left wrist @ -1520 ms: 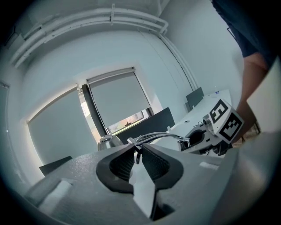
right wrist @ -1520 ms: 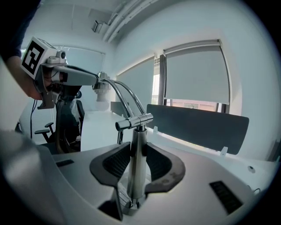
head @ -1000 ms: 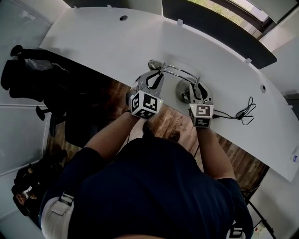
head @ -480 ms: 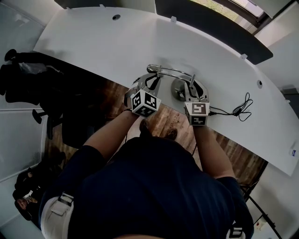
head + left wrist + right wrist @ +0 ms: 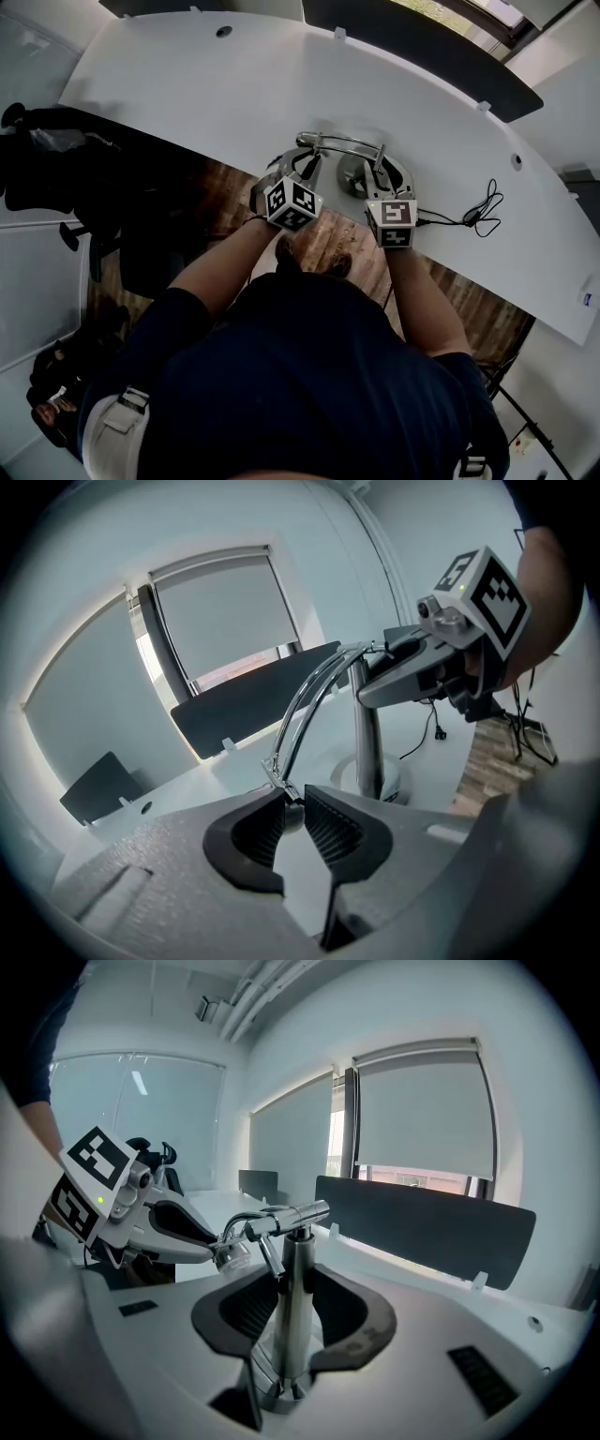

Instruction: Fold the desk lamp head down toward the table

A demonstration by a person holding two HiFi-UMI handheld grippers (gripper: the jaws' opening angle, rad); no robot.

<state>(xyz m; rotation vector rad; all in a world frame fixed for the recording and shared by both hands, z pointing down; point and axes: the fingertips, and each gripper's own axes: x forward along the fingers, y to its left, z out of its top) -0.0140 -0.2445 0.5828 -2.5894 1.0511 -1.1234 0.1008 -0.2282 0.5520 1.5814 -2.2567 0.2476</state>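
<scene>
A chrome desk lamp stands on the white desk (image 5: 187,84), its round base (image 5: 353,175) near the front edge. Its curved twin-rod arm (image 5: 347,142) arches left from the upright post (image 5: 298,1232) to the small lamp head (image 5: 306,141). My left gripper (image 5: 304,157) is shut on the lamp head (image 5: 284,792), which sits low near the desk top. My right gripper (image 5: 382,171) is shut on the post just above the base, pads on both sides (image 5: 292,1283). The left gripper view also shows the right gripper (image 5: 398,672) on the post (image 5: 367,733).
A black cable with a plug (image 5: 483,214) lies on the desk right of the lamp. A dark partition (image 5: 422,56) runs along the desk's far side. A black office chair (image 5: 56,159) stands at the left on the wood floor (image 5: 328,244).
My left gripper has sunk with the lamp head, and the arm bends lower toward the desk. My right gripper stays on the post.
</scene>
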